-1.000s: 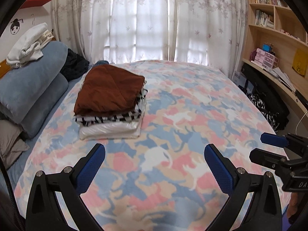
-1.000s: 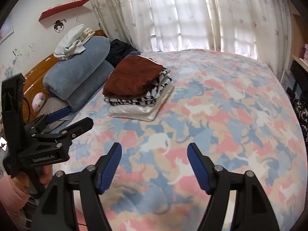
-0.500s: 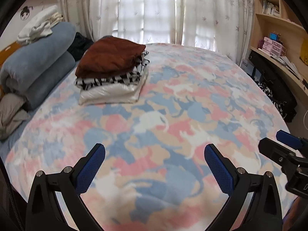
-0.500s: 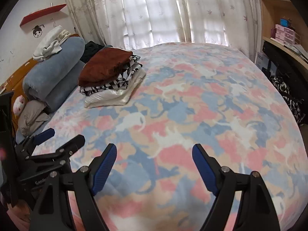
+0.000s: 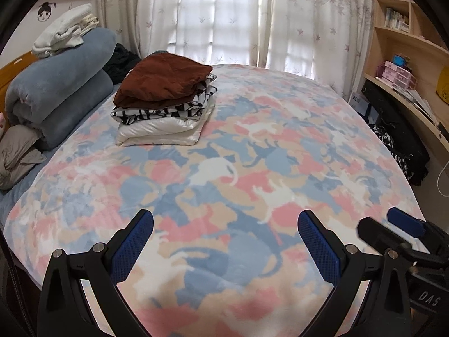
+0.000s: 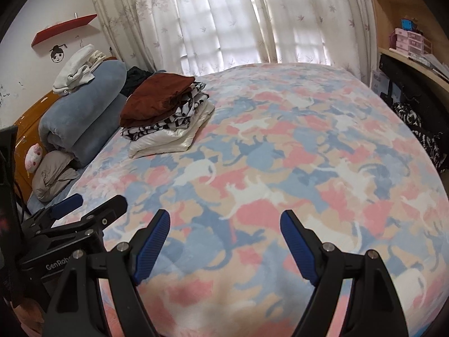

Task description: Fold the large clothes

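A stack of folded clothes lies on the far left of the bed, with a brown garment on top, a black-and-white striped one under it and a shiny white one at the bottom. My left gripper hangs open over the near part of the bedspread, nothing between its blue pads. My right gripper is also open and empty above the bedspread. The two grippers sit side by side: the right gripper shows at the left view's right edge, the left gripper at the right view's left edge.
A rolled blue blanket with white clothes on top lies along the wooden headboard at left, beside a grey pillow and a dark heap. Wooden shelves and a black bag line the right side. Curtains hang behind the bed.
Both grippers have sunk closer to the bedspread and drawn back towards its near edge, so the clothes stack sits farther off. The right jaws have spread a little wider.
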